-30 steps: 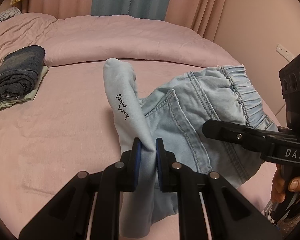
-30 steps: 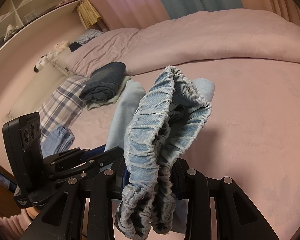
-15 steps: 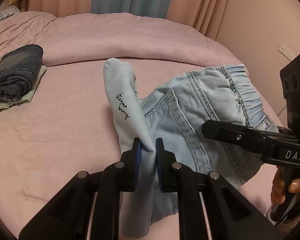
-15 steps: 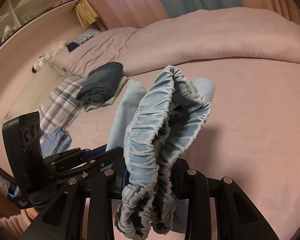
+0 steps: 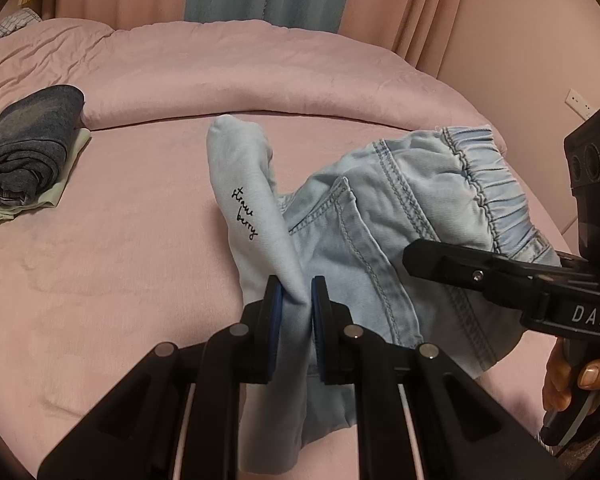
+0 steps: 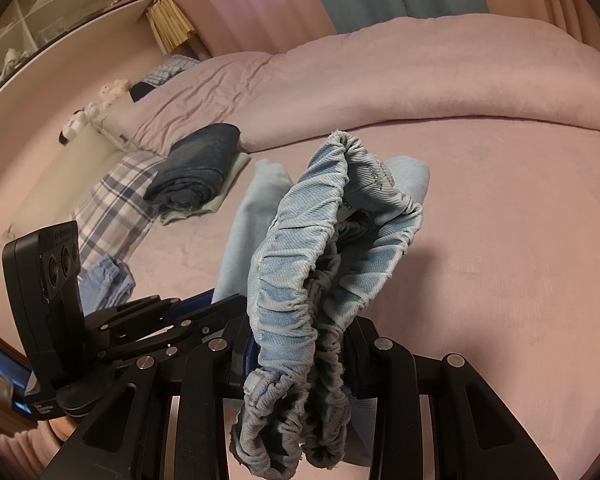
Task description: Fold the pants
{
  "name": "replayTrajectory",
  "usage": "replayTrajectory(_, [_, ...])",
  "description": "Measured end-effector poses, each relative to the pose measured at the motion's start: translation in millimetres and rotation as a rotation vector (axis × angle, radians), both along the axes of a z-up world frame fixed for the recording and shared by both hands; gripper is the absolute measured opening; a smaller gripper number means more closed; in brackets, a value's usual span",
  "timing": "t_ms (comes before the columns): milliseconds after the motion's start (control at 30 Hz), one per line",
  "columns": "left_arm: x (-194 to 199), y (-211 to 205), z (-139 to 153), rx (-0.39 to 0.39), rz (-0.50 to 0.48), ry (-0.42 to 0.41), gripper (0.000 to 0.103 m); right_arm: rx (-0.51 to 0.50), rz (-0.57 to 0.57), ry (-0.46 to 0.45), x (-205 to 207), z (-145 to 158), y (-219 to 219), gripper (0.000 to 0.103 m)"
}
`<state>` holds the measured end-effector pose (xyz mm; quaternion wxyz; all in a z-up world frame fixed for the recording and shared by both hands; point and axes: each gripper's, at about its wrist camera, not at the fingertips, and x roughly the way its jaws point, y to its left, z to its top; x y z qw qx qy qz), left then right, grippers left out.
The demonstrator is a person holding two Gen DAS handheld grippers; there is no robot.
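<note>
Left wrist view: the pants (image 5: 364, 232) are held just above the bed (image 5: 120, 280), their leg pinched in the left gripper (image 5: 292, 300) and stretching straight ahead of it, while the waistband (image 6: 300, 292), off to its right, is clamped in the right gripper (image 6: 300, 356).

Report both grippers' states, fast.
Left gripper: closed on the pants leg.
Right gripper: closed on the pants' elastic waistband.

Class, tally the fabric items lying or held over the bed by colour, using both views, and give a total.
Light blue: 2, the pants held in both tongs, and a crumpled garment.
Dark blue: 1, the folded garment.
Pale green: 1, the folded piece beneath it.
Plaid: 1, the cloth.
Total: 5
</note>
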<state>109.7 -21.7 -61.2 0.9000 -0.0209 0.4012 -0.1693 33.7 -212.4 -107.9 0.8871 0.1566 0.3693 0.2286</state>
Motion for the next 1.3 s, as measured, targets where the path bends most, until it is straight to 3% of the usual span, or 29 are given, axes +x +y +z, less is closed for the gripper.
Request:
replayTrajectory(900, [30.2, -9.6, -24.3, 0.018, 0.021, 0.048, 0.013, -0.037, -0.009, 0.046, 39.7, -15.7, -1.4, 0.036])
replayTrajectory(1300, [34.1, 7.7, -32.0, 0.059, 0.056, 0.072, 0.013, -0.019, -0.035, 0.096, 45.2, -25.2, -12.3, 0.036])
